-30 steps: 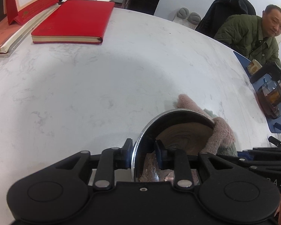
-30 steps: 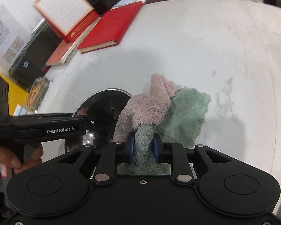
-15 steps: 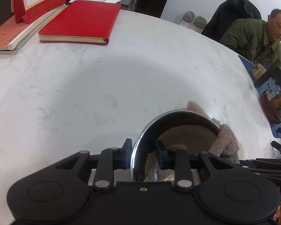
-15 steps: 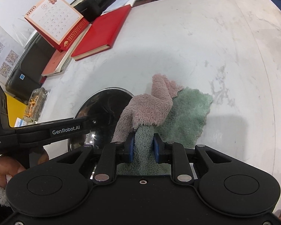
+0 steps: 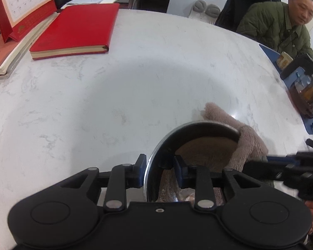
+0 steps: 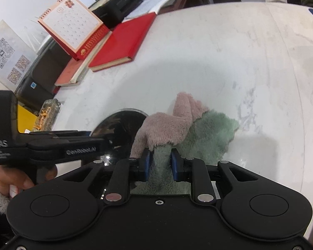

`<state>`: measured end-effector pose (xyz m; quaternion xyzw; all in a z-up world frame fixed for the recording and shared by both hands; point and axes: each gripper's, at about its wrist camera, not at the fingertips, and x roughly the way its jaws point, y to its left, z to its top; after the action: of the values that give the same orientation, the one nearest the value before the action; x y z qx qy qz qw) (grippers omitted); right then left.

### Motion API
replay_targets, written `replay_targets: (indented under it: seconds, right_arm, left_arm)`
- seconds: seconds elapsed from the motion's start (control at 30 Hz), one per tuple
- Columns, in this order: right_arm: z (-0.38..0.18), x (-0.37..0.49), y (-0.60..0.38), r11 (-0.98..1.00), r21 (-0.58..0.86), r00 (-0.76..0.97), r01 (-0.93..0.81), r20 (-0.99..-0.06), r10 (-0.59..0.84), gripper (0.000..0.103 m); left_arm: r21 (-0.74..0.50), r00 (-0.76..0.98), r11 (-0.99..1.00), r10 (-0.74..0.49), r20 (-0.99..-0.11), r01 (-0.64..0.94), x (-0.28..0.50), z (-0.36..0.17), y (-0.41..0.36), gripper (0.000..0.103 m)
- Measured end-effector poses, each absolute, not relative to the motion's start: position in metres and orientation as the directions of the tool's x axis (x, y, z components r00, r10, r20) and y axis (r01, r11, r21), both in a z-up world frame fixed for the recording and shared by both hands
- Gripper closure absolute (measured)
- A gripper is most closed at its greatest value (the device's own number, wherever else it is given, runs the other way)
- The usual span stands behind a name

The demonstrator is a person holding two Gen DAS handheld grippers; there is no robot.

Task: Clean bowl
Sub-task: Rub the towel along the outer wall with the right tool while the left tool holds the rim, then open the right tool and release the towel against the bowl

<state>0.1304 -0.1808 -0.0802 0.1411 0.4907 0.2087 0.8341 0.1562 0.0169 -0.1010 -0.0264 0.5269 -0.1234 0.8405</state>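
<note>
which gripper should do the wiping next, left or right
Right. The right gripper is shut on the cloth, which drapes over the bowl rim. The left gripper pinches the bowl's wall, steadying it.

A red notebook (image 5: pixel 73 29) lies beside a desk calendar (image 5: pixel 20 6) on the marble table (image 5: pixel 135 79).

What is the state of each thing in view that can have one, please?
bowl: tilted, rim clamped by the left gripper, cloth draped over its edge.
cloth: pink and green, bunched, pinched by the right gripper.
red notebook: closed, lying flat on the table.
desk calendar: standing on a book.
</note>
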Motion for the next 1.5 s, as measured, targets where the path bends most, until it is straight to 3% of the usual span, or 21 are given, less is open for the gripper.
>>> replay_targets:
  seconds: [0.17,0.33,0.5,0.73,0.87,1.1,1.33,1.4,1.47,1.5]
  right_arm:
    - [-0.056,0.127,-0.199,0.869,0.454,0.502,-0.197,-0.714,0.487,0.06]
    - [-0.047,0.132,-0.228,0.852,0.516,0.575,-0.083,-0.674,0.464,0.047]
    - [-0.065,0.154,-0.23,0.902,0.43,0.542,-0.022,-0.753,0.372,0.047]
    - [-0.078,0.161,-0.18,0.93,0.041,0.487,-0.364,-0.843,0.228,0.048]
    - [-0.087,0.167,-0.163,0.886,0.029,0.43,-0.463,-0.867,0.253,0.048]
    - [-0.104,0.183,-0.162,0.867,0.106,0.353,-0.487,-0.884,0.306,0.048]
    - [-0.112,0.186,-0.165,0.878,0.146,0.319,-0.455,-0.894,0.314,0.054]
    - [-0.112,0.187,-0.161,0.881,0.105,0.325,-0.461,-0.904,0.277,0.064]
    - [-0.111,0.186,-0.159,0.884,0.072,0.331,-0.461,-0.911,0.247,0.085]
    - [-0.112,0.187,-0.16,0.887,0.067,0.333,-0.456,-0.912,0.24,0.089]
  left_arm:
    - [-0.179,0.393,0.967,-0.239,-0.888,0.184,0.157,-0.102,0.018,0.076]
    - [-0.159,0.386,0.967,-0.226,-0.894,0.199,0.156,-0.101,0.015,0.076]
    - [-0.143,0.389,0.967,-0.217,-0.895,0.21,0.154,-0.101,0.013,0.076]
    - [-0.155,0.382,0.964,-0.229,-0.895,0.214,0.157,-0.104,0.024,0.066]
    - [-0.171,0.373,0.962,-0.242,-0.896,0.214,0.159,-0.105,0.025,0.065]
    - [-0.183,0.358,0.959,-0.253,-0.899,0.219,0.161,-0.108,0.025,0.062]
    - [-0.19,0.354,0.96,-0.253,-0.901,0.204,0.164,-0.111,0.03,0.053]
    - [-0.19,0.353,0.96,-0.254,-0.9,0.205,0.164,-0.111,0.031,0.053]
    - [-0.19,0.353,0.96,-0.253,-0.901,0.205,0.164,-0.111,0.03,0.051]
    - [-0.188,0.353,0.961,-0.252,-0.901,0.206,0.164,-0.111,0.031,0.051]
